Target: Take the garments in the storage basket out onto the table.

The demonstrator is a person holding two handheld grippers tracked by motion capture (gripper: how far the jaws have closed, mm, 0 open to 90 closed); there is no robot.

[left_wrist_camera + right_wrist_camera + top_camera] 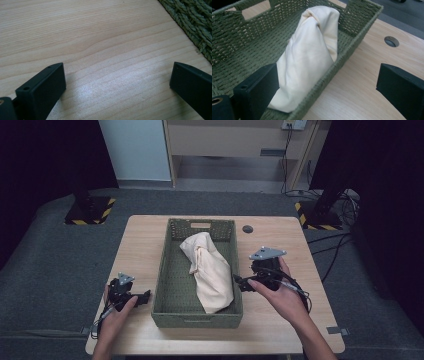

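Lying lengthwise in the right half of a green woven rectangular basket point(172, 270), a cream-coloured folded cloth bundle point(210, 272), soft and creased, narrowing to a twisted fold at the far end and widening toward the near wall. Sitting on a light wooden table point(280, 320), the basket, with a slot handle cut into its far wall. Showing smooth and faintly yellowed in the right gripper view, the same cloth bundle point(309, 57), leaning against the basket's side wall point(352, 42). Hovering just right of the basket, the right gripper point(239, 281), jaws spread wide and holding nothing, tips pointing toward the basket's right wall. Resting low over bare wood left of the basket, the left gripper point(146, 296), jaws likewise gaping wide and empty, with a strip of the basket's weave point(195, 22) crossing the upper right corner of the left gripper view. Being covered by the left jaw in the right gripper view, the near lower corner of the cloth; being cut off by the frame edges, the basket's near end there. Lying beyond the basket's far right corner, a small dark round hole in the tabletop point(247, 229).
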